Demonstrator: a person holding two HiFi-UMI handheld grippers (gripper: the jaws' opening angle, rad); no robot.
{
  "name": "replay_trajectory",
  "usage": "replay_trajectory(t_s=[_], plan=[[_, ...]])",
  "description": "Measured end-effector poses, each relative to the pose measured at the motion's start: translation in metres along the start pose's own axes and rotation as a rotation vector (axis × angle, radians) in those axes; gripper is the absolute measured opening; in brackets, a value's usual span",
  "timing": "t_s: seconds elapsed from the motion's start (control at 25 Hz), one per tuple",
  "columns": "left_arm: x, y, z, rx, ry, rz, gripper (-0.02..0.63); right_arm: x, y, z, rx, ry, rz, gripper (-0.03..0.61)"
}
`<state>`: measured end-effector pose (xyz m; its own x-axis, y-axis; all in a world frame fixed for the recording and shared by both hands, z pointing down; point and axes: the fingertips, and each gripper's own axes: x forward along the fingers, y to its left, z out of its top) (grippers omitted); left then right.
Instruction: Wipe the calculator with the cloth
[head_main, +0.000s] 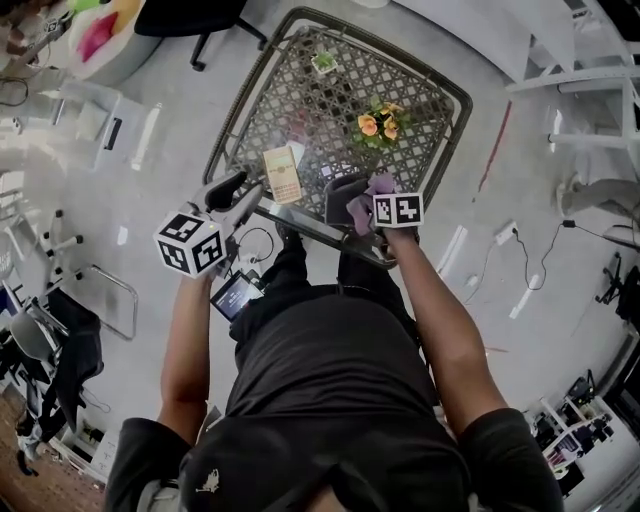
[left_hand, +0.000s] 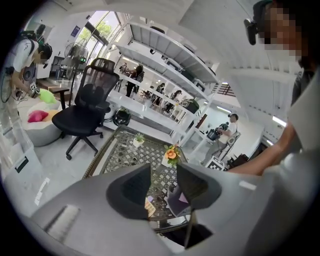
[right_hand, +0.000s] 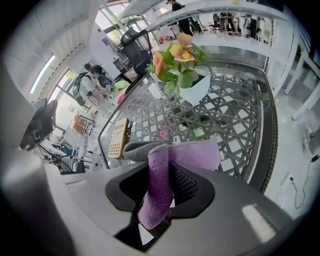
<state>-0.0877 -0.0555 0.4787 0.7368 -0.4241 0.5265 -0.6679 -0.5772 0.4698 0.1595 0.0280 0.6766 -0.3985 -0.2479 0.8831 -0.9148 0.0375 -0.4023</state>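
Your right tool (right_hand: 160, 165) is clamped on the purple cloth (right_hand: 159, 195), which fills the narrow gap and drapes over the jaws; the head view shows only a bunched corner of it. From above, the calculator (head_main: 283, 174) lies flat near the lattice counter's (head_main: 300, 90) front edge, between both tools, touching neither. Your left tool (left_hand: 163, 172) stands open and empty.

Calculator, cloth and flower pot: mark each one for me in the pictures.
calculator (head_main: 283, 175), head view, on the middle of its keyed face.
cloth (right_hand: 156, 192), right gripper view, on the hanging purple fold.
flower pot (right_hand: 196, 90), right gripper view, on the white wall below the leaves.
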Motion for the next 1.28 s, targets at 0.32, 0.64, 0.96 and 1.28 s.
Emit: replay_trajectory(t_s=[0.32,0.64,0.96,1.28], plan=[[0.008,-0.004,0.005,-0.014,-0.005,-0.023,0.218,-0.021,0.003,0.015,0.014,-0.038,0.009,0.092],[0.031,0.002,-0.005,-0.035,0.033,-0.042,0.218,0.004,0.028,0.011,-0.071,0.051,0.015,0.092],[0.050,-0.018,-0.007,-0.010,0.090,-0.125,0.218,0.003,0.042,0.028,-0.170,0.072,-0.043,0.084],[0.049,-0.010,0.017,-0.012,0.057,-0.117,0.218,-0.028,-0.001,0.055,-0.185,0.058,-0.122,0.084]])
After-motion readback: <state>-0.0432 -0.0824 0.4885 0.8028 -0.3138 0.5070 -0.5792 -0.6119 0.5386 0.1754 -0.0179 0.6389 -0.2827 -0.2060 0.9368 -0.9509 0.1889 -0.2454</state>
